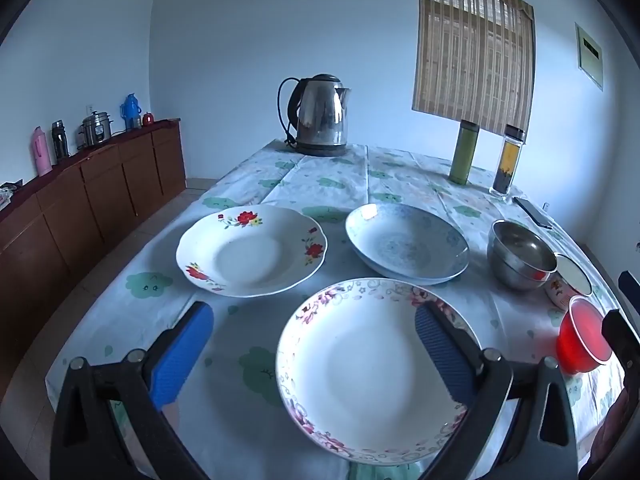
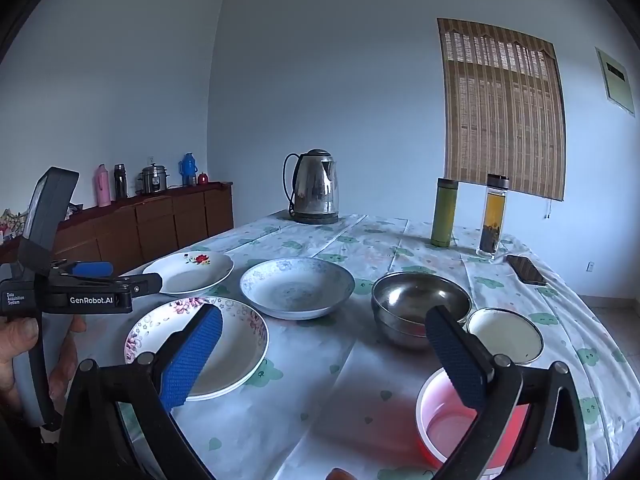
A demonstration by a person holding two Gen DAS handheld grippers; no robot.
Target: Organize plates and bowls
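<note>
Both grippers were tilted downward with jaws wide apart: left gripper (image 1: 312, 348) low in frame, right gripper (image 2: 324, 350) likewise, both holding nothing.

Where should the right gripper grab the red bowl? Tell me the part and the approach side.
Take the red bowl by its thin upright rim, one finger inside and one outside, coming from above on the near side, where the open right gripper already hangs.

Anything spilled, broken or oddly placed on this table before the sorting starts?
Nothing spilled or broken shows. One oddity: the steel bowls are already nested, with something red showing between them, while the three plates lie apart. A phone lies near the table edge.
</note>
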